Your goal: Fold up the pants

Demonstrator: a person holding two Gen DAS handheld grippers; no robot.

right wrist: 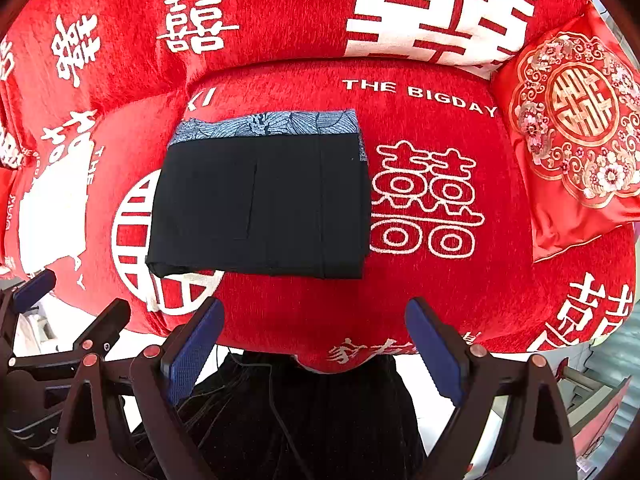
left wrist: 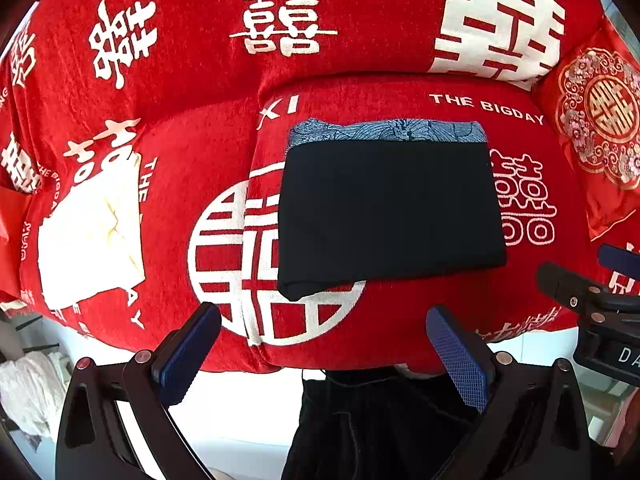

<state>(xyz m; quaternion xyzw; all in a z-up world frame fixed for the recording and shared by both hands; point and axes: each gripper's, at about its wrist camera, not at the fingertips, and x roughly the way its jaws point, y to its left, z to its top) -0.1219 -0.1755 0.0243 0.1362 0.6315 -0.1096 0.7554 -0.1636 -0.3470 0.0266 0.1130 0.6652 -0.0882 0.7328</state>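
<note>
1. Left wrist view: the black pants are lying on the red sofa seat, already folded into a neat flat block. They are sitting at about 12 o'clock from the left gripper. Its blue pads are standing wide apart and holding nothing. A blue patterned cloth is peeking out from under the far edge of the pants. A white cloth is lying at 9 o'clock. Part of the right gripper is poking in at 3 o'clock.

2. Right wrist view: the pants are sitting at about 11 o'clock from the right gripper. Its tongs are wide apart too, and empty. Both grippers are hanging near the front edge of the seat, not touching the pants. A shiny red cushion is leaning at 2 o'clock.

3. The pants are looking soft, light and floppy, so I think the layers would be slipping apart if pulled by one corner.

4. If they need one more fold, I think pinching all the layers at the two near corners, at 7 o'clock and 5 o'clock of the block, is the best hold.
</note>
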